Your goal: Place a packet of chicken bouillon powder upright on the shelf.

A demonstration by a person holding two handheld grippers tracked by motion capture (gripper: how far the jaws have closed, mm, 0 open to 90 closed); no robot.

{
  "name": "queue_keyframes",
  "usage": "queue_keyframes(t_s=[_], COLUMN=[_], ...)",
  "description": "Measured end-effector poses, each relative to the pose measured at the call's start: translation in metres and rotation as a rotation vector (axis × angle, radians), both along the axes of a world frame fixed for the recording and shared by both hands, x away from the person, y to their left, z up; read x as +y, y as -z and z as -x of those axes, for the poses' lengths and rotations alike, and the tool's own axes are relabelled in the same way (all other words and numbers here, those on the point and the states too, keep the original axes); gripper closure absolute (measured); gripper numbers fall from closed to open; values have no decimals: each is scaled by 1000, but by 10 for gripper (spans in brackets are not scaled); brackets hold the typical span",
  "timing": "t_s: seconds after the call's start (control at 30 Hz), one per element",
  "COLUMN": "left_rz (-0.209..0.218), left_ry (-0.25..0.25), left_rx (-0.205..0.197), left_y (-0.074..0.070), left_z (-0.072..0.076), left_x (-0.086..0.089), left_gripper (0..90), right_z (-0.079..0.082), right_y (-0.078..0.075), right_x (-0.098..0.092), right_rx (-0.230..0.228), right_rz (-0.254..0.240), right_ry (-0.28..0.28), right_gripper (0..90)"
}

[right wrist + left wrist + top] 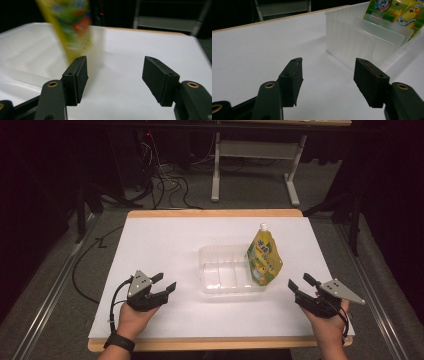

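A yellow-green spouted drink pouch (264, 256) stands upright at the right end of a clear plastic bin (220, 270), which sits near the middle of the white table (165, 240). The pouch's base rests inside the bin's right-hand compartment and its white cap points up; it leans against the bin's right wall, which, as far as I can judge, is what keeps the soft pack from slumping over. In the left gripper view the bin's translucent dividers show, with the pouch behind the last of them, so the slots seem meant to hold such packs on edge. The right gripper (300, 285) sits low near the table's front right corner, just beside the pouch but apart from it, jaws spread with nothing between them; the pouch stands on its own. The left gripper (164, 282) rests at the front left, well apart from the bin, jaws likewise spread and empty, aimed toward the bin's near left corner. Both hands lie near the table's front edge, leaving the bin free of any touch.
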State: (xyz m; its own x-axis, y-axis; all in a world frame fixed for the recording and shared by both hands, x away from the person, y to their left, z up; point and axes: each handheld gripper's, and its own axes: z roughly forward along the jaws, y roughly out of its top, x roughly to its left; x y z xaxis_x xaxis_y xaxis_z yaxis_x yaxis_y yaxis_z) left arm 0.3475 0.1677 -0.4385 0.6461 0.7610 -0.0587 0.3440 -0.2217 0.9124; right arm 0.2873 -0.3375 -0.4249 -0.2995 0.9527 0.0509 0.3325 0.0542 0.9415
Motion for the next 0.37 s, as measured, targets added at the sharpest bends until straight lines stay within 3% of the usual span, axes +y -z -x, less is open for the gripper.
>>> queue_keyframes(t_s=[0.13, 0.23, 0.37], left_rz=[-15, -28, -44], left_ry=[-1, 4, 16], left_rx=[16, 24, 38], left_y=[4, 6, 8], left_z=[-3, -5, -4], left_x=[-2, -5, -11], left_gripper=[405, 404, 400], right_z=[-8, -16, -18], right_y=[17, 29, 32], right_x=[-27, -45, -46], right_rx=[44, 110, 117], right_rz=[20, -19, -27], right_ry=[104, 170, 163], right_gripper=[381, 381, 383])
